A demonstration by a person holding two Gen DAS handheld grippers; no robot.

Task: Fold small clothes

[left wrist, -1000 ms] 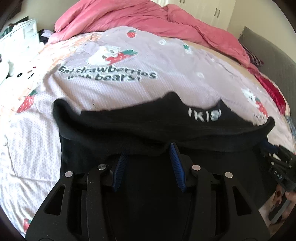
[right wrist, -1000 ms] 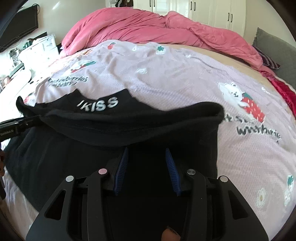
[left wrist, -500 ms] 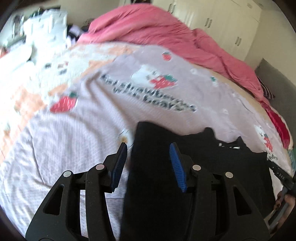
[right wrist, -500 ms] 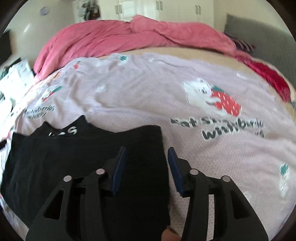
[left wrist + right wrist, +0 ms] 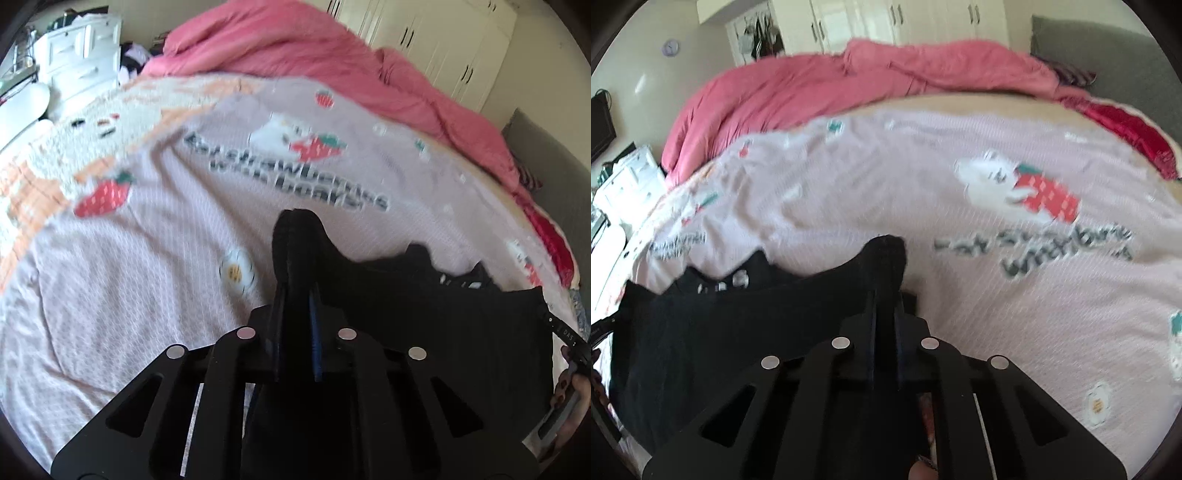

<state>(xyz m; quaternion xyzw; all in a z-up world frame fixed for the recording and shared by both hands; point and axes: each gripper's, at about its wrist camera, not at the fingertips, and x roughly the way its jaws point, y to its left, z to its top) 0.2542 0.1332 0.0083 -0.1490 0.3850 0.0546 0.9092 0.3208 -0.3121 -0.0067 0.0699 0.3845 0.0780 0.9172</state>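
A small black garment (image 5: 424, 325) with white lettering lies folded on the pale printed bedspread (image 5: 147, 258). My left gripper (image 5: 295, 295) is shut on the garment's left corner, and black cloth sticks up between the blue pads. In the right wrist view the same black garment (image 5: 738, 325) spreads to the left. My right gripper (image 5: 885, 299) is shut on its right corner, with cloth bunched up between the pads. Both corners are lifted a little off the bed.
A pink duvet (image 5: 314, 55) is heaped at the far side of the bed. White drawers (image 5: 81, 48) stand at the far left and white wardrobes (image 5: 886, 18) behind. A grey cushion (image 5: 1108, 55) and red cloth (image 5: 1126, 133) lie far right.
Both grippers were open over the garment. Each moved outward to a side corner and closed on the cloth, pinching it up between the pads.
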